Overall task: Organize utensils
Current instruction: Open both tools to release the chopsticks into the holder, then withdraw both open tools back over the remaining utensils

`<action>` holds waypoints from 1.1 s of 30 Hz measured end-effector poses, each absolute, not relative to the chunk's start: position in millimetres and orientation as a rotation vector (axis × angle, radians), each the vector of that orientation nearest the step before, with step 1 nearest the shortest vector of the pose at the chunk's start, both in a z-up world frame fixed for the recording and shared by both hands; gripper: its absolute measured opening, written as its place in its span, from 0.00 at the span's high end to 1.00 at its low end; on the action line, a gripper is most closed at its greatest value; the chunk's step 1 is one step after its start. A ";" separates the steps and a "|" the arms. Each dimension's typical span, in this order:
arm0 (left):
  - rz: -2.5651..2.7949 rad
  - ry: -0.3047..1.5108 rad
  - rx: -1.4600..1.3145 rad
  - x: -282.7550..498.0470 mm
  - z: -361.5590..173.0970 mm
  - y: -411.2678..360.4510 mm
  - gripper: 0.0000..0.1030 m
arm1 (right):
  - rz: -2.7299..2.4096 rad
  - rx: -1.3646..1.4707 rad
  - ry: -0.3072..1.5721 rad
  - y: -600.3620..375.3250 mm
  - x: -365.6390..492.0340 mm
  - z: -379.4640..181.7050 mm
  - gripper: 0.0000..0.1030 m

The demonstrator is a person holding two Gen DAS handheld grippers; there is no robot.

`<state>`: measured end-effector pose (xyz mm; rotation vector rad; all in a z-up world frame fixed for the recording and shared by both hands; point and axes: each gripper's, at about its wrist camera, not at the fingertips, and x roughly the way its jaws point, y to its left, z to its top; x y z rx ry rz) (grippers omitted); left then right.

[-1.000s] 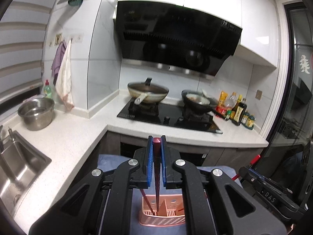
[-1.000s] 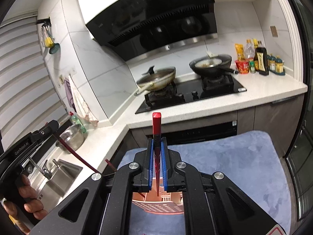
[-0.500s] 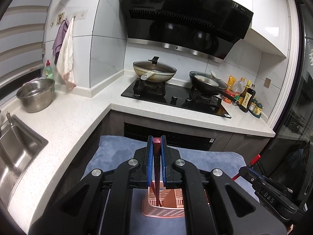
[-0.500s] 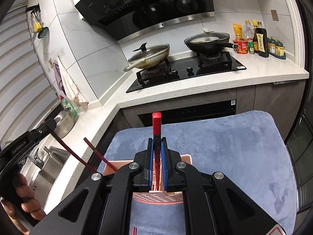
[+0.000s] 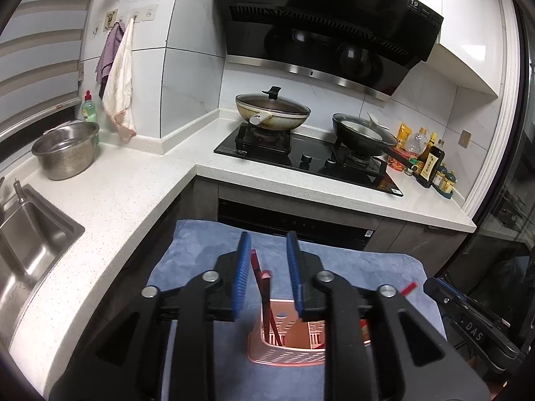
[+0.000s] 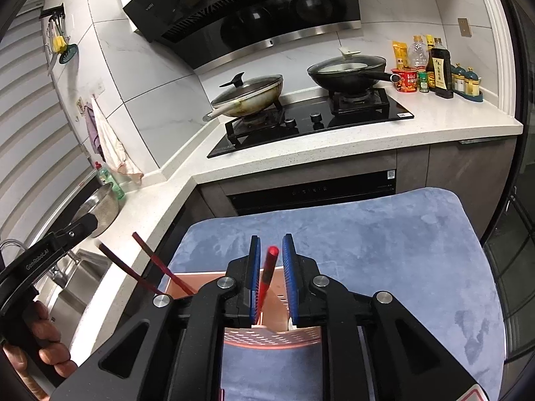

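Observation:
A pink perforated utensil holder [image 5: 287, 351] stands on the blue cloth [image 5: 200, 254]. My left gripper [image 5: 268, 244] hovers over it, jaws opening. Two dark red chopsticks [image 5: 259, 277] stand loose between its blue pads, ends down in the holder. In the right wrist view my right gripper [image 6: 271, 244] is over the same holder [image 6: 271, 337], jaws also opening. A red chopstick [image 6: 269, 264] stands in that gap, leaning toward the left pad, foot inside the holder. The dark red chopsticks [image 6: 147, 257] slant out of the holder's left side.
White worktop [image 5: 117, 200] with a sink [image 5: 30, 240] and a steel colander [image 5: 67, 150] lies left. Behind are the hob [image 5: 301, 160] with two lidded pans and sauce bottles [image 6: 434, 67]. A hand [image 6: 43, 334] grips the left tool.
Both grippers sank toward the holder, which now sits nearer. Both pairs of jaws, shut on chopsticks before, have parted, and the chopsticks have slid down into the holder.

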<state>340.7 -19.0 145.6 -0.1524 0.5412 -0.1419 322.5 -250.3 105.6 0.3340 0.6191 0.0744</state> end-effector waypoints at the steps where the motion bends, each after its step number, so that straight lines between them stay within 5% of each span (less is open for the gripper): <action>1: -0.143 0.542 -0.155 340.3 146.5 -18.6 0.78 | 0.074 0.334 0.618 -250.2 321.7 106.0 0.84; 19: -0.143 0.564 -0.124 299.7 136.4 -11.0 0.76 | 0.083 0.267 0.623 -238.6 271.2 106.2 0.84; 33: -0.146 0.711 -0.087 225.6 62.1 -1.2 0.76 | 0.075 0.161 0.777 -213.2 169.9 34.3 0.83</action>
